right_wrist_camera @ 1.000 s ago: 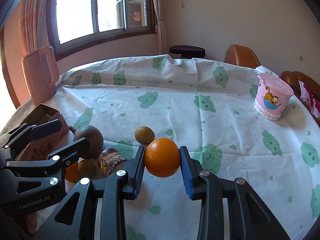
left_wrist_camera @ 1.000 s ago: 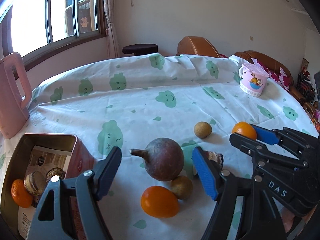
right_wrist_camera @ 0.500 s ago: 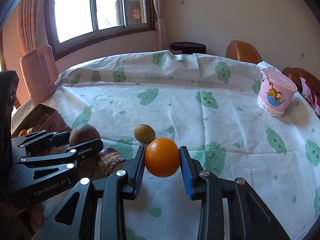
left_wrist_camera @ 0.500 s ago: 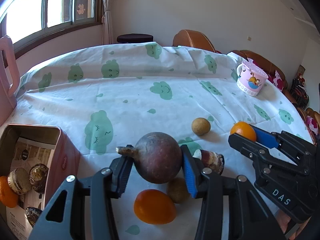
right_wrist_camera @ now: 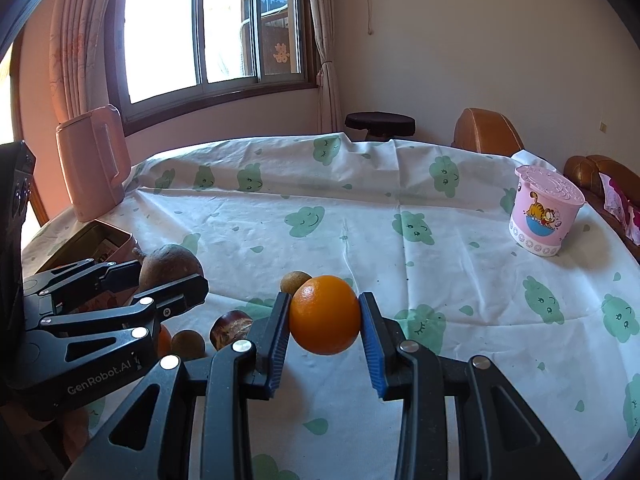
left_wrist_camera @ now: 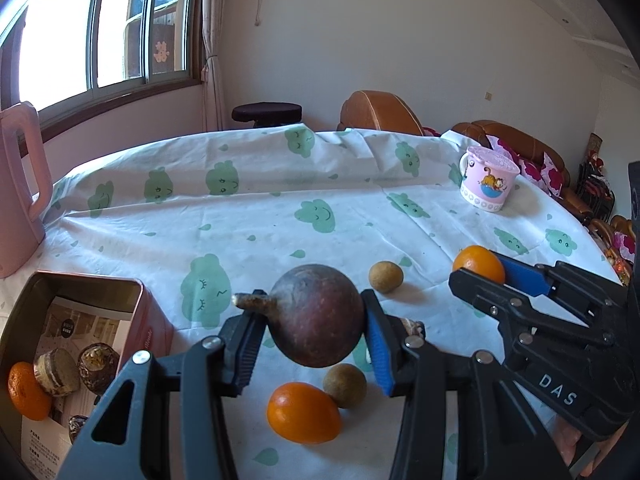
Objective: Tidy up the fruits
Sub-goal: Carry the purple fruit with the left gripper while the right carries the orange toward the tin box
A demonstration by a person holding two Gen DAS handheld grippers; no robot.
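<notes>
My left gripper (left_wrist_camera: 310, 332) is shut on a round dark brown fruit with a stem (left_wrist_camera: 316, 316) and holds it above the table; it also shows in the right wrist view (right_wrist_camera: 170, 266). My right gripper (right_wrist_camera: 325, 332) is shut on an orange (right_wrist_camera: 325, 314), seen too in the left wrist view (left_wrist_camera: 478, 264). On the cloth below lie an orange fruit (left_wrist_camera: 304, 412), two small tan fruits (left_wrist_camera: 345, 384) (left_wrist_camera: 385, 277) and a brown-striped item (right_wrist_camera: 231, 329). The pink tin (left_wrist_camera: 150, 332) at left holds an orange (left_wrist_camera: 28, 396) and several brown items.
A pink jug (right_wrist_camera: 94, 162) stands at the far left beyond the tin. A pink lidded cartoon cup (right_wrist_camera: 542, 210) stands at the far right. The table has a white cloth with green clouds (right_wrist_camera: 360, 224). Brown chairs and a dark stool stand behind it.
My left gripper closed on the dark brown fruit and lifted it off the cloth. My right gripper kept hold of the orange and rose a little.
</notes>
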